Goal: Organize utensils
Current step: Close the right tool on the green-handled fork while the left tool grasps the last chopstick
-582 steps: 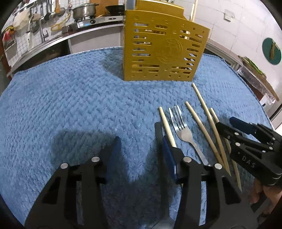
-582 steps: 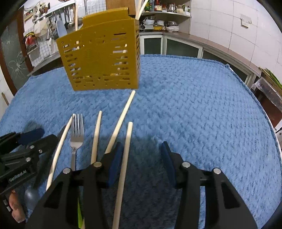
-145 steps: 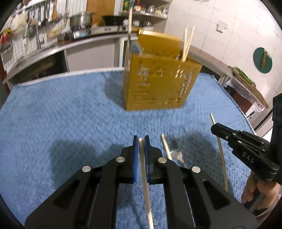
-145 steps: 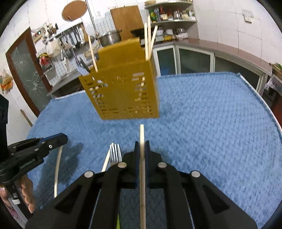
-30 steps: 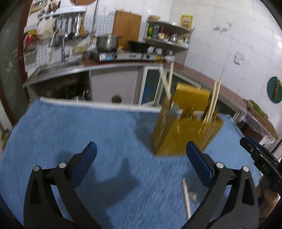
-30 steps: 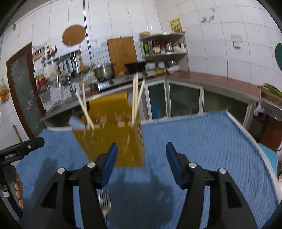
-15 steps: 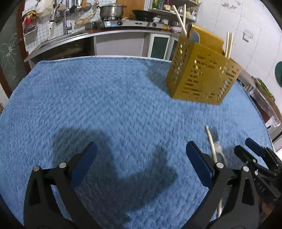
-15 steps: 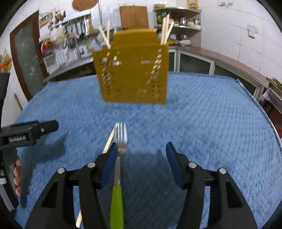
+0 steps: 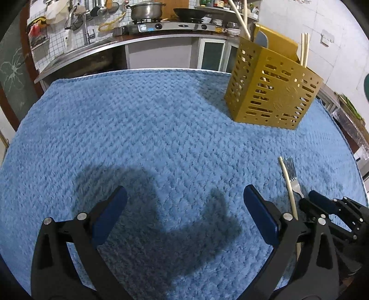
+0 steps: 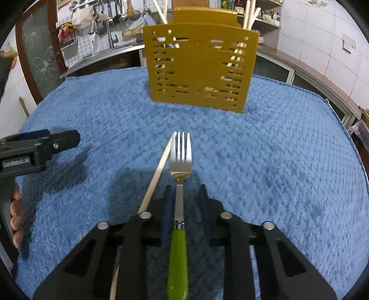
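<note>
- On the left gripper's (image 10: 41, 147) black body, seen from the right wrist view, white lettering reads roughly "GenRobot.AI"; the letters are blurred.
- Underneath everything lies a blue textured towel (image 9: 143, 129) covering the table; behind it stand a white-tiled wall, a counter with a steel pot (image 9: 144, 10) on a stove, and hanging kitchen tools.
- One fork (image 10: 180, 161) with a green handle lies flat on the towel, tines pointing toward the holder.
- One loose chopstick (image 10: 159, 172) lies just beside the fork on its left, angled so its tip nears the tines.
- One yellow slotted utensil holder (image 10: 199, 69) stands upright farther back; at least four chopsticks poke up from it, two at each side.
- Right gripper (image 10: 183, 191): jaws partly open, straddling the fork's metal neck with a gap on each side, nothing clamped.
- Left gripper (image 9: 184, 200) in its own view: jaws spread wide and empty, above bare towel, well apart from the fork.
</note>
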`<state>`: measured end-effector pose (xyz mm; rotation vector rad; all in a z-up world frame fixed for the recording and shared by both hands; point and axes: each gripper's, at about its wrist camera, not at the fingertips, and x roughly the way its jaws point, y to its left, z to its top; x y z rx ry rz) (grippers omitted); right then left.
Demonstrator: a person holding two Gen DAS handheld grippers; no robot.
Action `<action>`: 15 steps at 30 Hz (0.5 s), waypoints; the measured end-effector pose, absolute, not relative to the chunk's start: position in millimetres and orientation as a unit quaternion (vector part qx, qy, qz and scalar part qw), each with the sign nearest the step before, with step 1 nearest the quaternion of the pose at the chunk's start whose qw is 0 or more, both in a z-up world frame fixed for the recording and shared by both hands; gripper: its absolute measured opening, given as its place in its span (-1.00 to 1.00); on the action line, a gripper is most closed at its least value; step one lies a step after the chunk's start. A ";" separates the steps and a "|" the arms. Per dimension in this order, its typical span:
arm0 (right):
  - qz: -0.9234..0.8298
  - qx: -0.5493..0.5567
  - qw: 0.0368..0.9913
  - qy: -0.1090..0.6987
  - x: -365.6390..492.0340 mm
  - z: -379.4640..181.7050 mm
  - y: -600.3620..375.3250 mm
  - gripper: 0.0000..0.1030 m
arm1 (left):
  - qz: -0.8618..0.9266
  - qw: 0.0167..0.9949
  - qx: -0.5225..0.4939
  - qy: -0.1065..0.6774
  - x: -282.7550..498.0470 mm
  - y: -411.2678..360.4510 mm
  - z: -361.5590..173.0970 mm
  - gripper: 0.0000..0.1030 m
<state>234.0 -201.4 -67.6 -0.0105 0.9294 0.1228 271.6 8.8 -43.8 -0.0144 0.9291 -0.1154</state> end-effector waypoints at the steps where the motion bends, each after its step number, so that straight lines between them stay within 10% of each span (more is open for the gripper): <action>1: 0.057 -0.005 0.892 0.448 234.7 -67.6 -201.4 -0.62 | -0.056 0.891 -0.006 0.450 272.0 7.8 -43.2 0.90; 4: 0.058 -0.005 0.891 0.450 238.6 -66.8 -201.4 -0.88 | -0.061 0.889 -0.003 0.454 271.4 1.9 -42.0 0.90; 15: 0.016 0.045 0.900 0.433 244.0 -47.3 -269.9 -0.88 | -0.090 0.874 0.014 0.477 271.0 -57.0 -35.0 0.89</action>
